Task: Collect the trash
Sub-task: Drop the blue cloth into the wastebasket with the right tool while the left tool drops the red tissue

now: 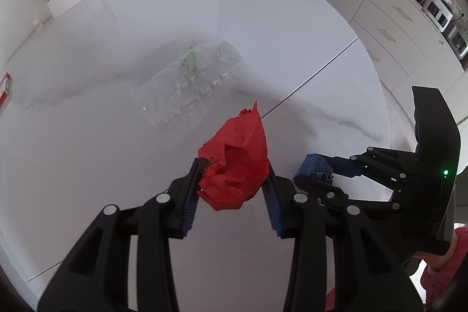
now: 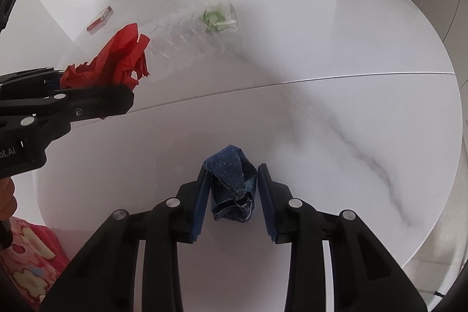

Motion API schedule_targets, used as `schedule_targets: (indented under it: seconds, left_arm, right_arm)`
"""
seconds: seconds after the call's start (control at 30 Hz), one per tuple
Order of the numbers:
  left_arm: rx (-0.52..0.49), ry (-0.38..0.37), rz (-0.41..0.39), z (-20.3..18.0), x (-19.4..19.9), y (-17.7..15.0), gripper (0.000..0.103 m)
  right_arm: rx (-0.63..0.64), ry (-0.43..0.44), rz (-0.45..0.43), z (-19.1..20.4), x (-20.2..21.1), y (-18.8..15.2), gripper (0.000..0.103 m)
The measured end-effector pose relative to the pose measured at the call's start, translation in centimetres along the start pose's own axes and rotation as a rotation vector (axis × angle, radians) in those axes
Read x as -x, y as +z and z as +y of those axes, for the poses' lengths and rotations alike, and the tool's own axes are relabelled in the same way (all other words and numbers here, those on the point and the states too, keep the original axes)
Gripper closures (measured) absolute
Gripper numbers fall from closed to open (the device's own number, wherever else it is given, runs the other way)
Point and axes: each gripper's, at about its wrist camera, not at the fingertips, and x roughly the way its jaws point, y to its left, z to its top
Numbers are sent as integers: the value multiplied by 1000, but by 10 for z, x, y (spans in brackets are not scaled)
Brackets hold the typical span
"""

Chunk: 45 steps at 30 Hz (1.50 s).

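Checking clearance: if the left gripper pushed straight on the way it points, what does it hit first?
Probably the clear plastic bag lying on the table; the left gripper already holds the red paper, and depth is hard to judge.

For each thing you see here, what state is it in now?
Left tongs: shut on red paper ball.
Red paper ball: crumpled, held.
Right tongs: shut on blue paper ball.
Blue paper ball: crumpled, gripped.
Clear plastic bag: lying on table, green scrap inside.
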Motion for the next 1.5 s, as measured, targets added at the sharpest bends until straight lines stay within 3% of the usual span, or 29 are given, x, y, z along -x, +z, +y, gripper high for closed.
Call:
schedule_targets:
  seconds: [0.23, 0.37, 0.47, 0.63, 0.87, 0.93, 0.97, 1.0, 1.13, 1.3, 1.5]
  left_arm:
    - [-53, -33, -11, -19, 17, -2, 64]
    - [-124, -83, -8, -50, 22, -3, 64]
    - [-191, -128, 6, -78, 25, -6, 64]
    - [-307, -168, 23, -121, 26, -9, 64]
    - [-432, -179, 44, -168, 27, -19, 64]
    - [-464, -179, 57, -180, 24, -23, 64]
    - [-475, -179, 61, -185, 24, -25, 64]
    - [-488, -181, 67, -191, 22, -26, 64]
    - [-542, -193, 91, -214, 16, -35, 64]
    - [-597, -230, 134, -244, 3, -45, 64]
    - [-671, -285, 228, -300, -34, -67, 63]
  right_arm:
    - [-122, -26, -87, -33, 61, -29, 70]
    - [-247, -100, -126, -69, 107, -73, 70]
    - [-349, -161, -108, -99, 122, -115, 69]
    - [-538, -193, 5, -152, 89, -186, 69]
    - [-684, -152, 173, -194, -7, -239, 66]
    - [-715, -156, 210, -199, -30, -251, 54]
    - [-728, -155, 228, -201, -36, -255, 41]
    - [-741, -158, 245, -204, -43, -260, 34]
    - [-752, -169, 231, -207, -34, -269, 24]
    - [-768, -231, 157, -207, 16, -282, 11]
    - [-821, -298, 66, -207, 79, -306, 8]
